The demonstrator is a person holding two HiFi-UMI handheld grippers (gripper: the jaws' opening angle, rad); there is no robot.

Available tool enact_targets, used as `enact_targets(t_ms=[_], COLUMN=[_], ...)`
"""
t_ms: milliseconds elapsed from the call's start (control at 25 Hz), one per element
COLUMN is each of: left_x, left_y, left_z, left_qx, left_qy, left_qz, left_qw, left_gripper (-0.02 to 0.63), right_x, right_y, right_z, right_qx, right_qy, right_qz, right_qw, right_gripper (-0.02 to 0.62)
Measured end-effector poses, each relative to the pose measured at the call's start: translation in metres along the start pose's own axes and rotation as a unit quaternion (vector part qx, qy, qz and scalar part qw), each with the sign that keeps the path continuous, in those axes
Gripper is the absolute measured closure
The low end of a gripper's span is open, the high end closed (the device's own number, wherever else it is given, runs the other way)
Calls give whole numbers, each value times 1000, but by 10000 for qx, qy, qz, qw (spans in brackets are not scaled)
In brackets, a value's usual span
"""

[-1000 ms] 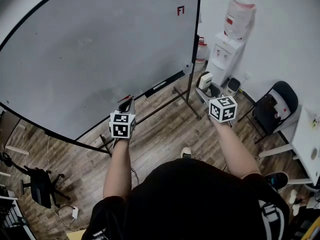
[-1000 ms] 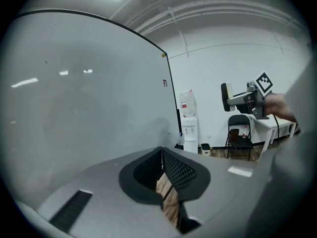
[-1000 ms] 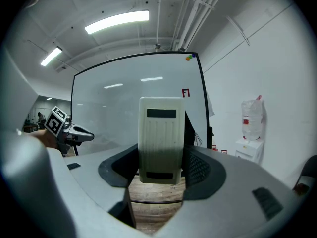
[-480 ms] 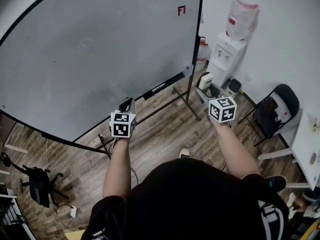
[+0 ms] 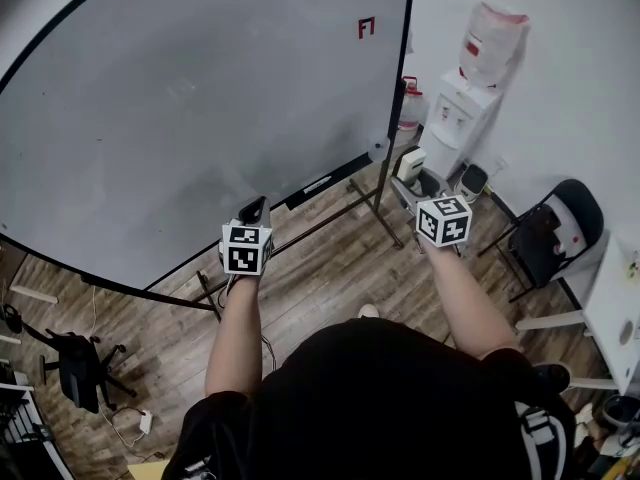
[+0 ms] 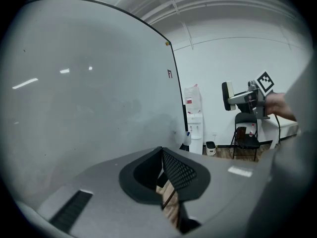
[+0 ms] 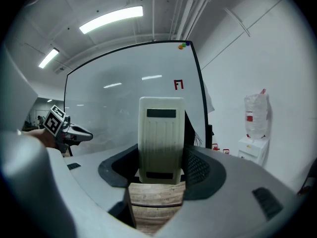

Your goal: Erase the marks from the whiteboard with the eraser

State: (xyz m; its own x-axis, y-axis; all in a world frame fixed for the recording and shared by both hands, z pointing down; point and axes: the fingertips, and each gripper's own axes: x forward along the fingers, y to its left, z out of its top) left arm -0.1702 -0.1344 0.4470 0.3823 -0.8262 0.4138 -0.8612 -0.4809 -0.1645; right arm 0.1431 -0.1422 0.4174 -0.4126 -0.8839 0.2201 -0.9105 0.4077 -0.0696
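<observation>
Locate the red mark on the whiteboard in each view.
Head view: red mark upper right of centre, near the whiteboard edge.
Left gripper view: red mark just above centre.
Right gripper view: red mark above the held eraser.
Shared landmark: water dispenser, right of it.

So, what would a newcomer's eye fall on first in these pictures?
The big whiteboard fills the left of the head view, almost clean, with one small red mark near its top right corner. The right gripper holds a cream eraser upright, not touching the board. The left gripper is shut and empty.
</observation>
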Motion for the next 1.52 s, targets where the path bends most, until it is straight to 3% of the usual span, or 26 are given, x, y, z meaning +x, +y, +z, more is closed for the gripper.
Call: enact_targets(t_ms=[760, 1520], left_x=[74, 109], left_y=[-1, -6], left_z=[47, 83], left_qx=[-22, -122], left_qy=[-125, -217], left_qz=[294, 694], left_qw=[9995, 9973], left_gripper=[594, 594], right_x=[73, 115], right_y=[-54, -81], right_z=[13, 28], right_qx=[-192, -567], right_qy=[222, 261], right_qz=[490, 1003], right_qw=[9984, 9930], right_gripper=[344, 344])
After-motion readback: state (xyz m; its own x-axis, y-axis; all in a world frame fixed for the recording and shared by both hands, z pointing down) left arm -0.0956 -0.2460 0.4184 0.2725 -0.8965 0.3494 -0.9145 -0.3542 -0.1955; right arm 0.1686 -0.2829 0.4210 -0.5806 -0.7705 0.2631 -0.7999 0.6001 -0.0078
